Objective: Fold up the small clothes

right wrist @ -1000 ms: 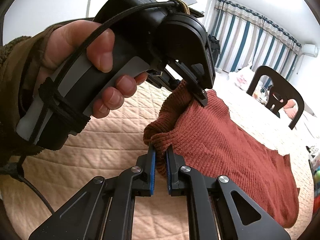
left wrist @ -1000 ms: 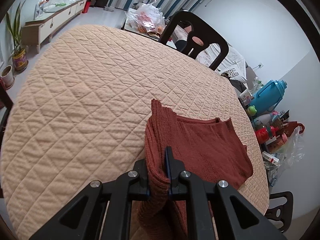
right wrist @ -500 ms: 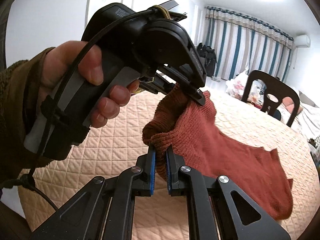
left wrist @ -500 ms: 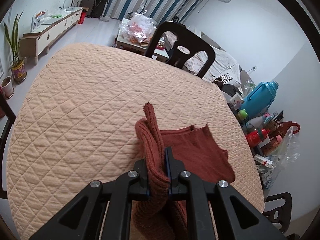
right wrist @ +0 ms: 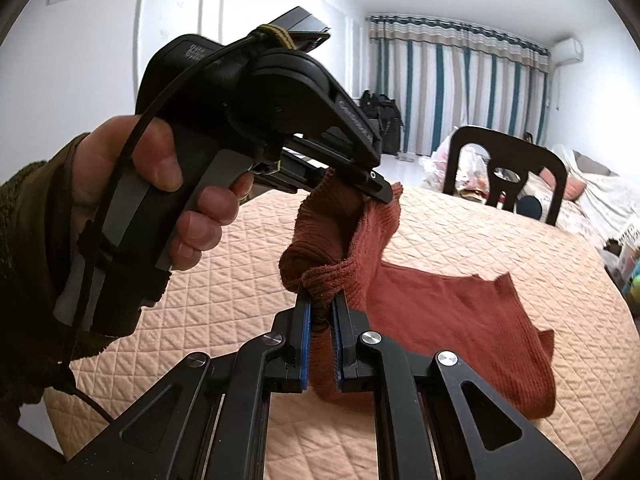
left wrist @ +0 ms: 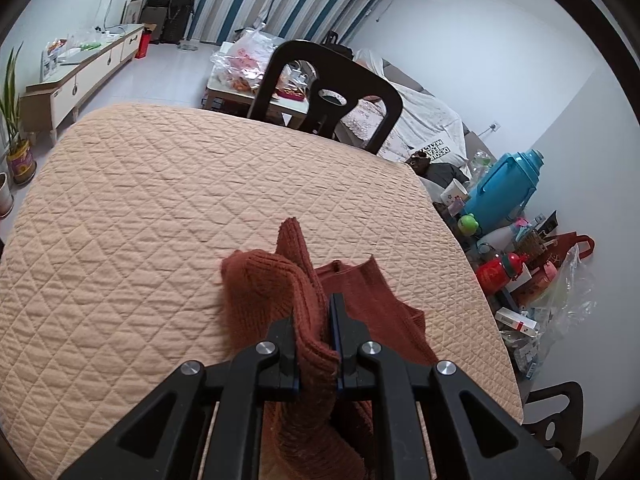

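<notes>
- In the left wrist view, the lower part of the rust-red knitted garment [left wrist: 312, 320] drops behind the black frame of the left gripper [left wrist: 314, 332] and is cut off at the bottom edge of the picture, so its full shape cannot be made out.
- In the right wrist view, the person's left hand [right wrist: 160, 184] and the dark body of the tool it holds fill the upper left of the frame and hide the table behind them.
- The fisheye lens darkens every corner; the clutter at the right edge of the left wrist view is too small to tell apart, apart from a blue jug [left wrist: 506, 188].
- The left gripper's jaws are closed tight on a thick fold of the garment, which bunches up above them at lower centre.
- The right gripper [right wrist: 320, 320] is likewise clamped on a bunched edge of the garment at lower centre of its view.
- Between the two grips the cloth hangs raised; the rest trails down to the right and lies on the peach quilted table cover [right wrist: 480, 248].
- A dark chair [left wrist: 328, 96] stands at the table's far side.
</notes>
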Demonstrator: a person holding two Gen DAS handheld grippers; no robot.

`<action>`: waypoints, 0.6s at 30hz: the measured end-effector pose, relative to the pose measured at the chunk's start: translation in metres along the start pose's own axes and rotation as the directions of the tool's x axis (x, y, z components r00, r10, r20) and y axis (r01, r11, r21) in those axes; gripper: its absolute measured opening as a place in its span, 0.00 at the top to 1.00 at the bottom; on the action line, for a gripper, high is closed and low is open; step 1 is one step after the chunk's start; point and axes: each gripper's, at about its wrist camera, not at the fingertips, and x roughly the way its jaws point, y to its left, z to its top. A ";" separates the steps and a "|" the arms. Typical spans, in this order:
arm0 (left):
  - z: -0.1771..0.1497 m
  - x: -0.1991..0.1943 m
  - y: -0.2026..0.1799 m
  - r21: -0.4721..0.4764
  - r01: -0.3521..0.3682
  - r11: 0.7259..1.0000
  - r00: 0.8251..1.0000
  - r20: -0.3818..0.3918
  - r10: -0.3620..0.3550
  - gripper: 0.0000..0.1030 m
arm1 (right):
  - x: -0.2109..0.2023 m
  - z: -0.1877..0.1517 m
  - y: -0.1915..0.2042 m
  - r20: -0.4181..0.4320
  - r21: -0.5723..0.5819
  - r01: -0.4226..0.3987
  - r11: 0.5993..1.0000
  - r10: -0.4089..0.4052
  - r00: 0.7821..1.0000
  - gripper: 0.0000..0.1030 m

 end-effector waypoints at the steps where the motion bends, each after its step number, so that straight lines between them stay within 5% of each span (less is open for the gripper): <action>1: 0.001 0.002 -0.004 0.003 0.003 1.000 1.000 -0.001 -0.003 0.87 | -0.002 -0.001 -0.002 0.002 0.005 0.004 1.000 -0.004 1.000 0.92; 12: 0.008 0.036 -0.041 0.043 0.033 0.999 0.999 -0.041 -0.031 0.88 | -0.027 -0.008 -0.029 0.004 0.077 0.055 0.995 -0.055 0.998 0.92; 18: 0.002 0.066 -0.056 0.072 0.000 0.997 0.994 -0.112 0.008 0.87 | -0.033 -0.027 -0.049 -0.041 0.209 0.008 0.978 0.001 0.999 0.92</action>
